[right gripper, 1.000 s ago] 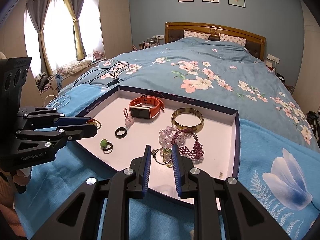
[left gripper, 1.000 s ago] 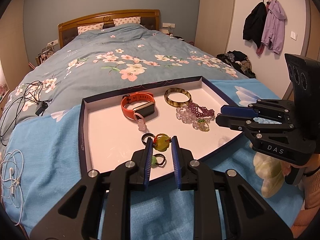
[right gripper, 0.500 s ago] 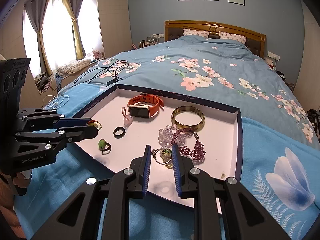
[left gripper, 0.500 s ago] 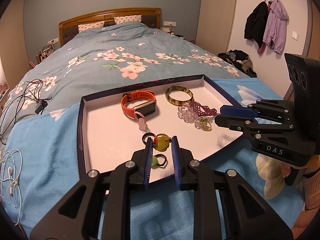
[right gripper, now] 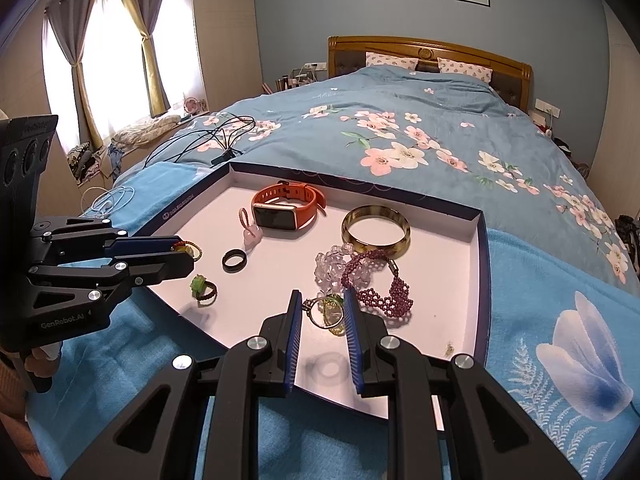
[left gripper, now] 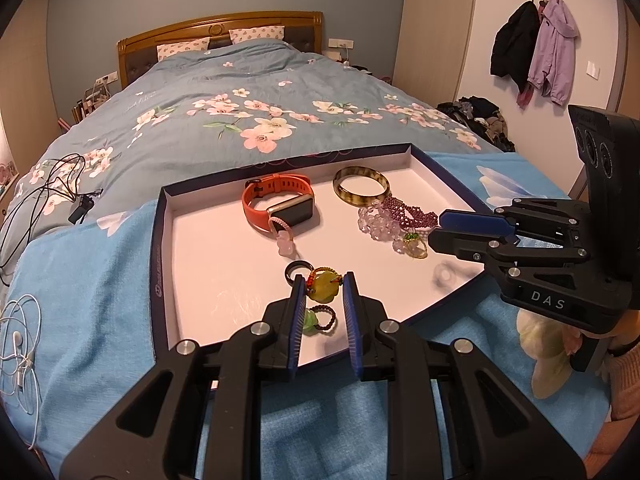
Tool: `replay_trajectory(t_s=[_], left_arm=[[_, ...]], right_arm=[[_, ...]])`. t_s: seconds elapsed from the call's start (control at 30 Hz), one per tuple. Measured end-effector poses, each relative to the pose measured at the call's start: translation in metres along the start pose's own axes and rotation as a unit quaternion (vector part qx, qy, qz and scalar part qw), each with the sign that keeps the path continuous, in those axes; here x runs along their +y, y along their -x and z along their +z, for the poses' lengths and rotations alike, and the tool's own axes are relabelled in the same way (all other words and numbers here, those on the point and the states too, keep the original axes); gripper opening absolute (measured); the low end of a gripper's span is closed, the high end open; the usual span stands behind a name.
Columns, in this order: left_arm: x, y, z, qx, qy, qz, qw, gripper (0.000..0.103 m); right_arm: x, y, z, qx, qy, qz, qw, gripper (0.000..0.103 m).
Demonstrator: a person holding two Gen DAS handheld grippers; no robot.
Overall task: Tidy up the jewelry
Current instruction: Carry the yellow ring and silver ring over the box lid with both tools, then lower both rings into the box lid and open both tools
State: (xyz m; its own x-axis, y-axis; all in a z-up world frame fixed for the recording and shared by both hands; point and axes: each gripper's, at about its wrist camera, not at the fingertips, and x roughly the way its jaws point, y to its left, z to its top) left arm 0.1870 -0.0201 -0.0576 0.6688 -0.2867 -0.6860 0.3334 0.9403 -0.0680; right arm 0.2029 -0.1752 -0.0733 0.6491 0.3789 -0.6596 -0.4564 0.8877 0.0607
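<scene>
Left tool [left gripper: 323, 288] pinches a yellow-green stone pendant [left gripper: 325, 286] between its blue pads, above the near part of the tray [left gripper: 157, 264]. Right tool [right gripper: 320, 310] is closed on a silver ring [right gripper: 320, 312], held over the tray's near edge. Under the left tool lies a green-stone ring [left gripper: 318, 319]; just beyond, a black ring [left gripper: 297, 269]. Mid-tray: purple bead bracelet [right gripper: 378, 280] touching clear bead bracelet [right gripper: 332, 264]. Farther back: orange watch [left gripper: 280, 204] and amber bangle [left gripper: 361, 186], apart. Tray rests on the bed [left gripper: 240, 100].

Floral duvet [left gripper: 256, 120], black cables [left gripper: 44, 192], white earphones [left gripper: 20, 336], hanging jackets [left gripper: 536, 48].
</scene>
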Motion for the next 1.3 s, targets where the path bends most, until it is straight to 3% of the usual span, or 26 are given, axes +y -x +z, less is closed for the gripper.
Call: replay_trajectory(t_s=[1.3], left_arm=[[0.003, -0.018, -0.007, 0.025, 0.009, 0.009, 0.9996, 0.019]], right_arm=[[0.0, -0.02, 0.001, 0.044, -0.005, -0.009, 0.999, 0.02]])
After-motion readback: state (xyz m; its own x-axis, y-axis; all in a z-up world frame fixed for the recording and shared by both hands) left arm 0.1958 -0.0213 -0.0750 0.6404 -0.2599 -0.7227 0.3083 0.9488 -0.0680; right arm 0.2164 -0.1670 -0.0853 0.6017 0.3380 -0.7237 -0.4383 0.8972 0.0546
